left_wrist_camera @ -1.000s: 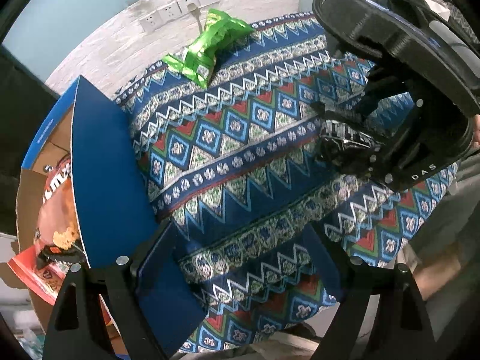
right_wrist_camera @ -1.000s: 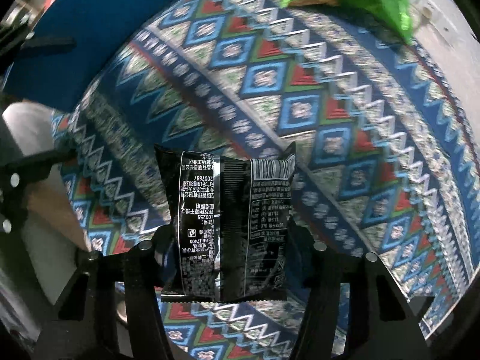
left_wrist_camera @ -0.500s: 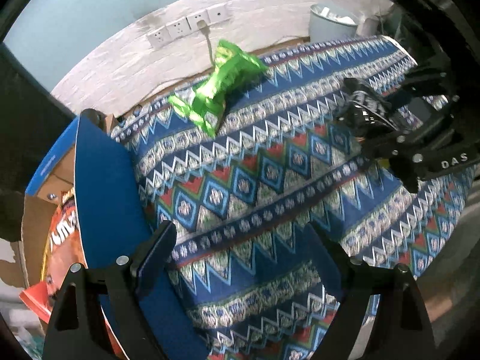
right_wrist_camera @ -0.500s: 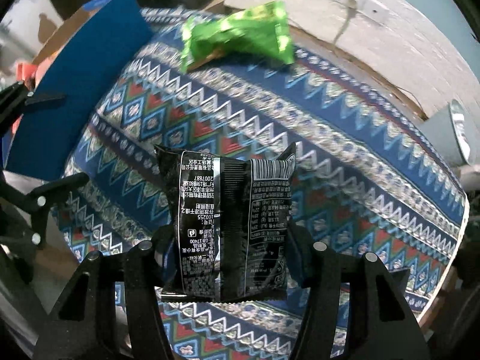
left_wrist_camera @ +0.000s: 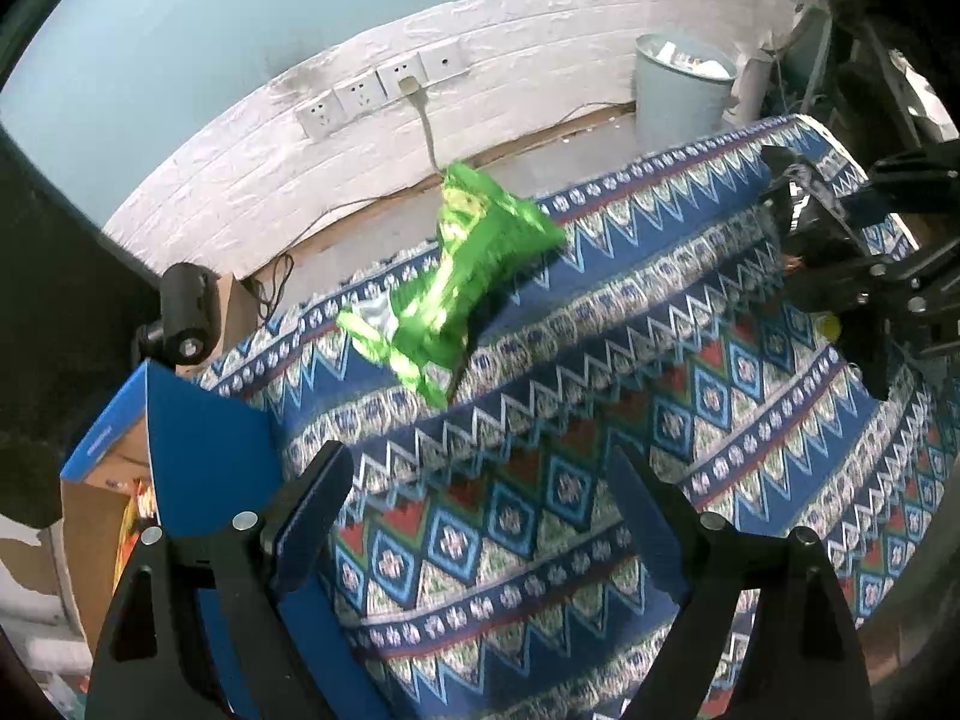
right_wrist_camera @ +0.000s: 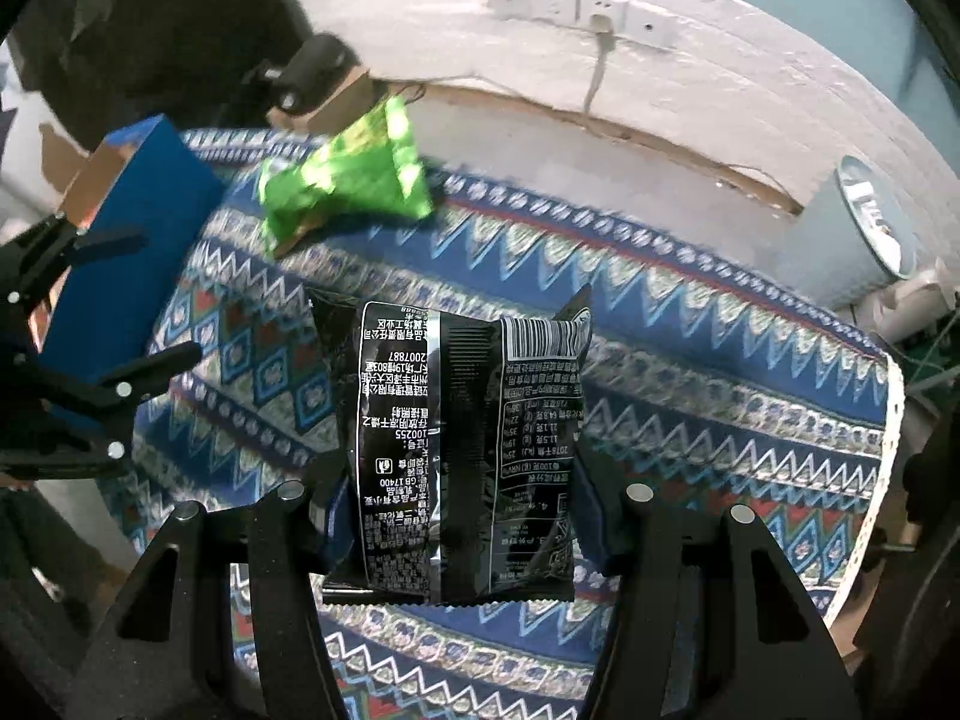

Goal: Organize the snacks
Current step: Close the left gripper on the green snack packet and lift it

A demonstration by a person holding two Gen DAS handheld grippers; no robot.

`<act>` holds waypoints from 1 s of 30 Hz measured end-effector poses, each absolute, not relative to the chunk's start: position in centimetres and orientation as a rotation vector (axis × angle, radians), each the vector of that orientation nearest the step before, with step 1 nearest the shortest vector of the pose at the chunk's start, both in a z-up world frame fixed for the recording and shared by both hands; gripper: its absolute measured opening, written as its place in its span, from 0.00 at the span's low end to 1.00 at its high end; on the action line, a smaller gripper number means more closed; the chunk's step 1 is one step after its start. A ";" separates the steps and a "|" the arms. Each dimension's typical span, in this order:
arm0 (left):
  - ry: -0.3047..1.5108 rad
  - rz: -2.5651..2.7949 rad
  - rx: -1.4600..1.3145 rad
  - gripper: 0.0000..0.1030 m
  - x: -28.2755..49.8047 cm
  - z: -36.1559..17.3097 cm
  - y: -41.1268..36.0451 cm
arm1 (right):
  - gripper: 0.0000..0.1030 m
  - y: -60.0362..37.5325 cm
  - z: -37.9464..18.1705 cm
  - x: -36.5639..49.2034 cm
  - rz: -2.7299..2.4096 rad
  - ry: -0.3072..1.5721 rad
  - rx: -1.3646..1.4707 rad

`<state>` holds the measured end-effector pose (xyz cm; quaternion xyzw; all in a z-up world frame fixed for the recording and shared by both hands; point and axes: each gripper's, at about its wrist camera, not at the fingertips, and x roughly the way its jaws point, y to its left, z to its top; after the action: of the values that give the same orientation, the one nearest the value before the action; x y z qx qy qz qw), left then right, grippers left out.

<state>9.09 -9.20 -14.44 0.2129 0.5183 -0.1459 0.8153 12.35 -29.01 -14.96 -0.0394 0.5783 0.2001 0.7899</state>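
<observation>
Above the patterned worktop [right_wrist_camera: 690, 324], the right hand-held gripper [right_wrist_camera: 462, 510] pinches a black snack bag [right_wrist_camera: 462, 450] to carry it to the blue box [right_wrist_camera: 120, 264], while the left hand-held gripper [left_wrist_camera: 480, 510] hangs spread and empty, ready for the green bag [left_wrist_camera: 456, 282] lying near the far edge.

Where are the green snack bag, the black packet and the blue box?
green snack bag [left_wrist_camera: 474, 276], left wrist view, crinkled middle.
black packet [right_wrist_camera: 462, 444], right wrist view, printed back.
blue box [left_wrist_camera: 204, 444], left wrist view, outer side.
</observation>
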 end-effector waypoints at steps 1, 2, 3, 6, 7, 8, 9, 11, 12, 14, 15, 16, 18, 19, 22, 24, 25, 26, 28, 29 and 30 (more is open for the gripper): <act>1.103 -0.313 0.452 0.85 9.6 -14.4 -9.3 | 0.56 -29.2 -15.0 12.6 0.426 1.241 -0.080; 1.103 -0.316 0.450 0.85 9.9 -14.5 -9.4 | 0.56 -29.3 -14.9 12.8 0.420 1.237 -0.074; 1.102 -0.318 0.451 0.85 10.4 -14.5 -9.5 | 0.56 -29.6 -14.8 13.1 0.415 1.234 -0.064; 1.087 -0.327 0.474 0.85 11.9 -14.6 -9.9 | 0.56 -30.4 -14.8 13.8 0.402 1.228 -0.038; 1.078 -0.329 0.486 0.85 12.4 -14.7 -10.0 | 0.56 -30.5 -14.8 14.0 0.399 1.228 -0.034; 1.073 -0.333 0.493 0.85 13.0 -14.7 -10.1 | 0.56 -30.7 -14.8 14.1 0.396 1.228 -0.030; 1.070 -0.339 0.500 0.85 13.6 -14.8 -10.3 | 0.56 -30.9 -14.9 14.3 0.394 1.228 -0.023; 1.067 -0.347 0.514 0.85 14.5 -15.1 -10.5 | 0.56 -31.1 -14.9 14.6 0.389 1.229 -0.010; 1.066 -0.354 0.524 0.85 15.0 -15.4 -10.7 | 0.56 -31.2 -14.9 14.6 0.389 1.229 -0.005; 1.061 -0.358 0.550 0.85 15.9 -16.0 -11.1 | 0.56 -31.4 -14.8 14.8 0.388 1.230 0.004; 1.059 -0.359 0.564 0.85 16.3 -16.4 -11.3 | 0.56 -31.4 -14.8 14.9 0.386 1.229 0.010; 1.063 -0.361 0.579 0.85 16.8 -16.7 -11.6 | 0.56 -31.5 -14.8 15.0 0.384 1.228 0.016; 1.072 -0.364 0.597 0.85 17.6 -17.5 -12.0 | 0.56 -31.5 -14.8 15.0 0.386 1.227 0.026; 1.075 -0.366 0.603 0.85 17.8 -17.7 -12.0 | 0.56 -31.5 -14.8 15.0 0.386 1.227 0.031; 1.080 -0.361 0.627 0.85 18.5 -18.7 -12.5 | 0.56 -31.5 -15.1 15.0 0.382 1.233 0.041; 1.078 -0.351 0.646 0.85 19.0 -19.4 -12.7 | 0.57 -31.6 -15.2 15.0 0.381 1.235 0.048; 1.076 -0.340 0.653 0.85 19.1 -19.6 -12.7 | 0.56 -31.6 -15.3 15.1 0.380 1.237 0.050; 1.076 -0.332 0.658 0.85 19.2 -20.0 -12.7 | 0.56 -31.6 -15.4 15.1 0.379 1.237 0.052; 1.076 -0.324 0.656 0.85 19.4 -20.4 -12.7 | 0.56 -31.6 -15.6 15.0 0.380 1.240 0.052; 1.074 -0.319 0.658 0.77 19.4 -20.6 -12.6 | 0.56 -31.6 -15.7 15.0 0.376 1.241 0.049; 1.074 -0.317 0.660 0.71 19.4 -20.9 -12.6 | 0.56 -31.6 -15.7 15.0 0.371 1.241 0.047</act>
<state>19.41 -12.61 -20.86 0.3075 0.4999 -0.1477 0.7961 15.02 -31.60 -15.74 0.0220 0.5781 0.1726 0.7972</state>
